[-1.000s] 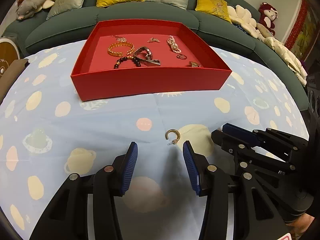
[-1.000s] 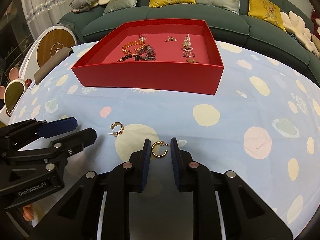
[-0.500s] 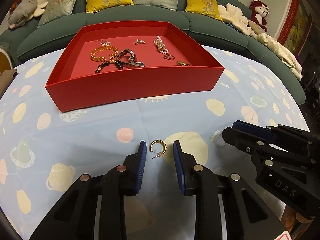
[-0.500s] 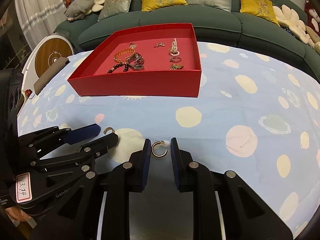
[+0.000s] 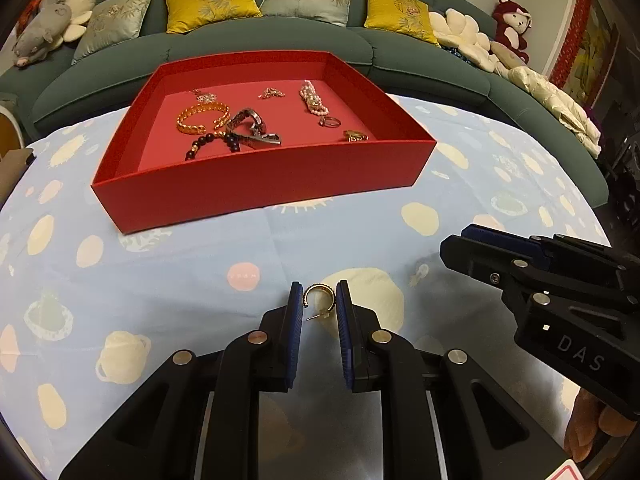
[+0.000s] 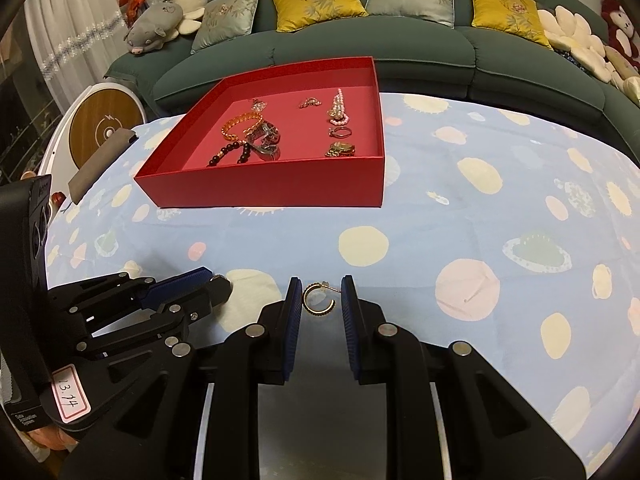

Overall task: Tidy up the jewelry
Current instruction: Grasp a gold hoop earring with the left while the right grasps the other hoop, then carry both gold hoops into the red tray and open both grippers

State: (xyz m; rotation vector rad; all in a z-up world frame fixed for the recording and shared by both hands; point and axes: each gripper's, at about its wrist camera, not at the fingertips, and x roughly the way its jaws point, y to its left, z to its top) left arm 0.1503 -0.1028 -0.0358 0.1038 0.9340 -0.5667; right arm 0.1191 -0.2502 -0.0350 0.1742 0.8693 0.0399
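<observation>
My left gripper (image 5: 319, 300) is shut on a gold hoop earring (image 5: 320, 293), held above the blue spotted cloth. My right gripper (image 6: 321, 295) is shut on a second gold hoop earring (image 6: 316, 304), also lifted off the cloth. A red tray (image 5: 256, 178) lies ahead with a gold bangle (image 5: 202, 117), a dark bead bracelet (image 5: 208, 145), a metal watch band (image 5: 252, 128), a pearl bracelet (image 5: 314, 98) and rings. The tray also shows in the right wrist view (image 6: 272, 188). Each gripper shows beside the other: the right one in the left wrist view (image 5: 560, 292), the left one in the right wrist view (image 6: 132, 304).
A green sofa (image 5: 280, 40) with yellow and grey cushions runs behind the table. Plush toys (image 5: 512, 24) sit at its right end. A round wooden-faced device (image 6: 104, 128) and a grey block (image 6: 100, 160) stand at the table's left edge.
The left gripper closed on its earring and lifted it. The right gripper kept hold of its earring and rose with it. The tray looks farther off in both views.
</observation>
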